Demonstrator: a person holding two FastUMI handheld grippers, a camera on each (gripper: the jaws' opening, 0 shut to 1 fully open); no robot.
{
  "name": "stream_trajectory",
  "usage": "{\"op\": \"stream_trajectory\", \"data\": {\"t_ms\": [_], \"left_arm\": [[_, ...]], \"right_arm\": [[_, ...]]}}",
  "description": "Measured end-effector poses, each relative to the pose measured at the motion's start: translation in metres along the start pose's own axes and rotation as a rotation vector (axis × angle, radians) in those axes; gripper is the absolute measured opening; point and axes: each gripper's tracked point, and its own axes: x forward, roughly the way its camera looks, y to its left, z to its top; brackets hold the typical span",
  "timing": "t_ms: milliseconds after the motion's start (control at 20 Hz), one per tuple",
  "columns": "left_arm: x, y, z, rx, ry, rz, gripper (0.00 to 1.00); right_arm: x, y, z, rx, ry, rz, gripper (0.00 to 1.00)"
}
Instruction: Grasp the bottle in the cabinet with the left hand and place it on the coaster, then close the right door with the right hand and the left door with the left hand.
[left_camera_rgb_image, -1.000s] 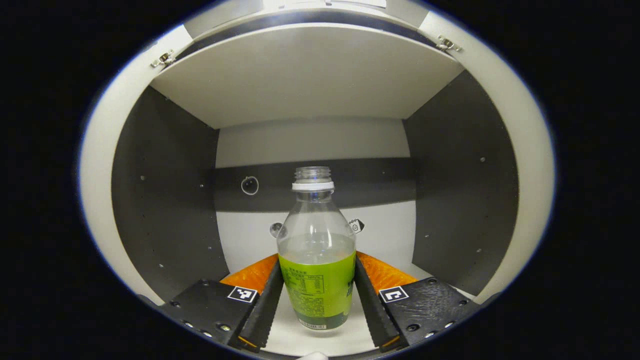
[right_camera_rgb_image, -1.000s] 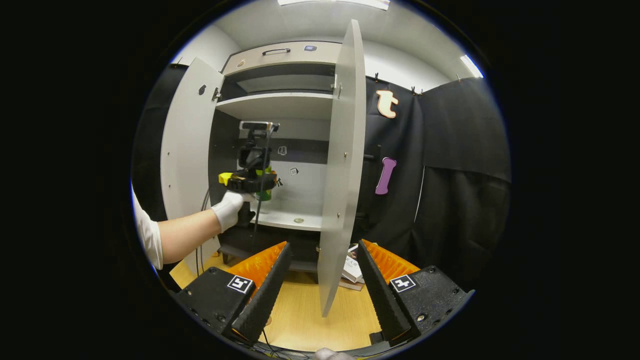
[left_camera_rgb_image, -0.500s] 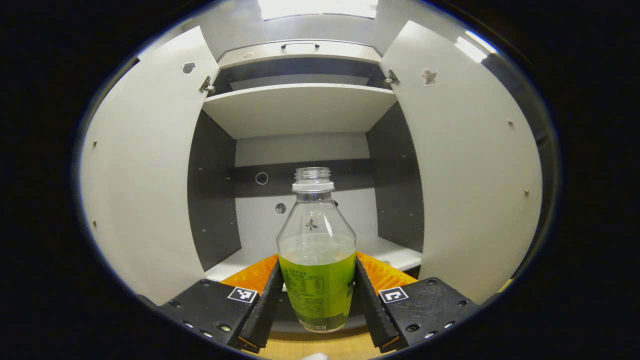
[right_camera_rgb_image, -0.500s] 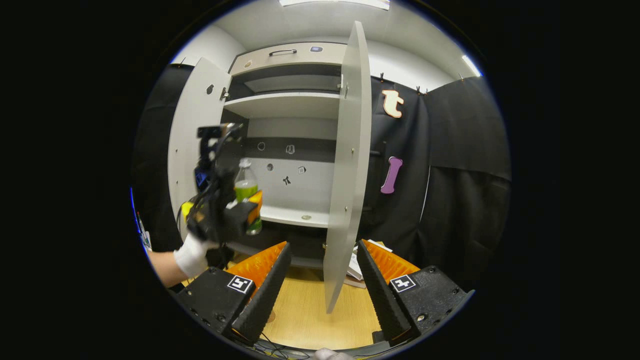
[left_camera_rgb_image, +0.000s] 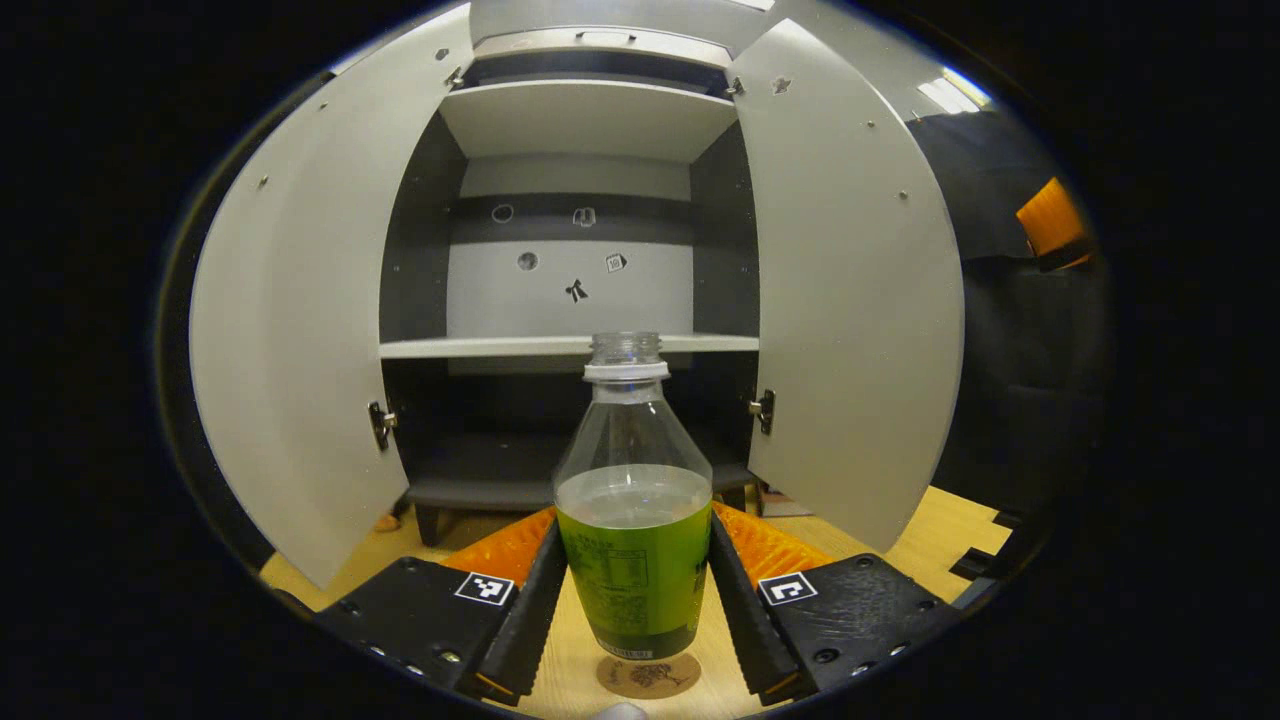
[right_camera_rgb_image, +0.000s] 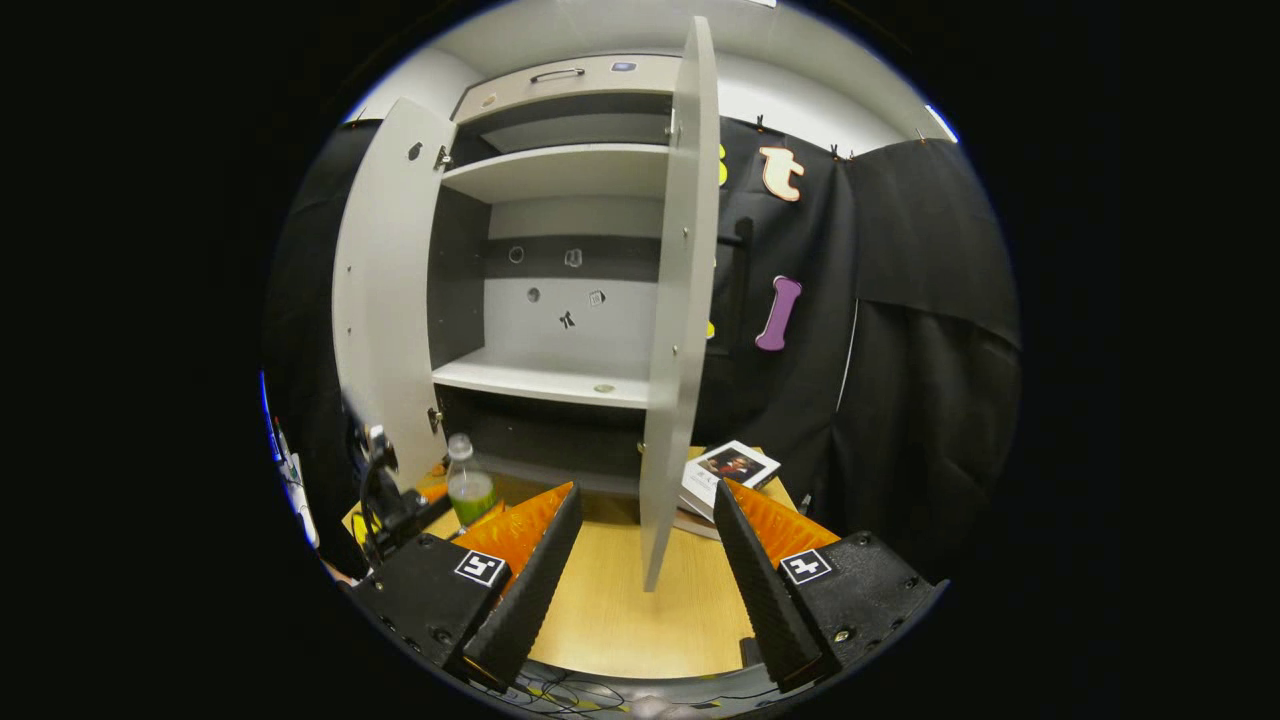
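Observation:
A clear bottle (left_camera_rgb_image: 633, 520) with a green label, no cap and some liquid inside stands upright between the orange fingers of my left gripper (left_camera_rgb_image: 635, 560), which is shut on it. Its base is right over a round brown coaster (left_camera_rgb_image: 648, 676) on the wooden table; I cannot tell whether they touch. Behind it the cabinet's left door (left_camera_rgb_image: 290, 330) and right door (left_camera_rgb_image: 850, 290) both stand open. In the right gripper view the bottle (right_camera_rgb_image: 468, 488) and left gripper (right_camera_rgb_image: 390, 510) are low at the left. My right gripper (right_camera_rgb_image: 647, 500) is open, facing the right door's edge (right_camera_rgb_image: 680, 300).
The cabinet's white shelf (right_camera_rgb_image: 540, 380) carries one small round thing (right_camera_rgb_image: 603, 388). A book (right_camera_rgb_image: 728, 468) lies on the wooden table (right_camera_rgb_image: 620, 600) beside the right door's foot. Black cloth hangs to the right of the cabinet.
My left gripper has carried the bottle out of the cabinet, back and down to the table over the coaster. The right gripper has stayed open, barely shifting.

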Motion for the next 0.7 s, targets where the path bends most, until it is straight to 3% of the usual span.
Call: {"op": "stream_trajectory", "data": {"t_ms": [300, 500, 550, 700], "left_arm": [[-0.003, -0.002, -0.054, -0.046, 0.04, 0.002, 0.74], [0.0, -0.001, -0.088, -0.013, 0.057, 0.013, 0.74], [0.0, 0.0, -0.097, -0.019, 0.07, 0.016, 0.78], [0.002, -0.005, -0.088, -0.01, -0.047, -0.025, 0.73]], "right_arm": [[0.0, -0.004, -0.012, -0.064, 0.031, -0.003, 0.82], [0.002, 0.003, -0.022, -0.068, 0.07, 0.02, 0.82], [0.003, 0.004, -0.023, -0.072, 0.074, 0.024, 0.82], [0.001, 0.006, -0.025, -0.096, 0.07, 0.029, 0.82]]}}
